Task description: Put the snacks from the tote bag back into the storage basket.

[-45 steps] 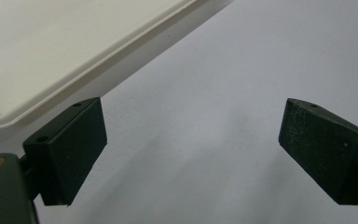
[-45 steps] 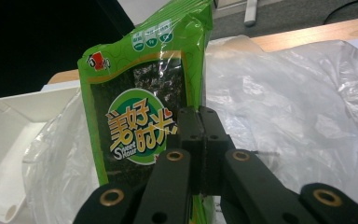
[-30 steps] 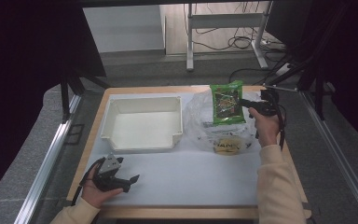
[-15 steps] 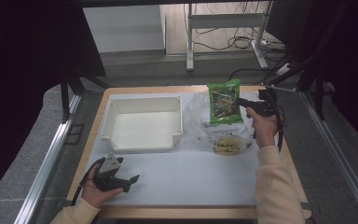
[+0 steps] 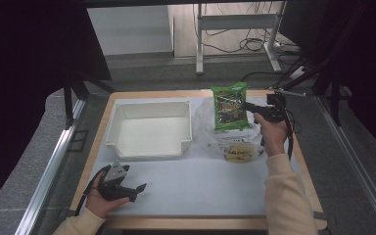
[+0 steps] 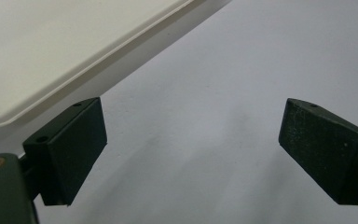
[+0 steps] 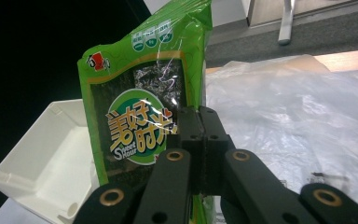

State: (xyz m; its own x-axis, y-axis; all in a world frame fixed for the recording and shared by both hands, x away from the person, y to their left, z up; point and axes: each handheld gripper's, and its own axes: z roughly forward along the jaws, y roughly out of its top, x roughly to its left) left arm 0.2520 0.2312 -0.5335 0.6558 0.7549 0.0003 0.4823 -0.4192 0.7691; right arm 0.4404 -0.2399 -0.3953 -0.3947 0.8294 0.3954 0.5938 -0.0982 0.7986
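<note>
Green packet (image 7: 142, 135) one (clamped, right gripper (image 7: 199, 135)); white tray (image 5: 149, 129) one.

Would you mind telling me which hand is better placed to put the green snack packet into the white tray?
The right. The right gripper is already shut on the green snack packet, holding it up beside the white tray. The left gripper rests open and empty on the table near the tray's front edge.

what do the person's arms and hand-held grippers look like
Cream sleeves cover both forearms. Each hand-held gripper is black: the left gripper carries a grey three-cornered plate, the right gripper trails a black cable. Brass-coloured rivets dot the linkage.
</note>
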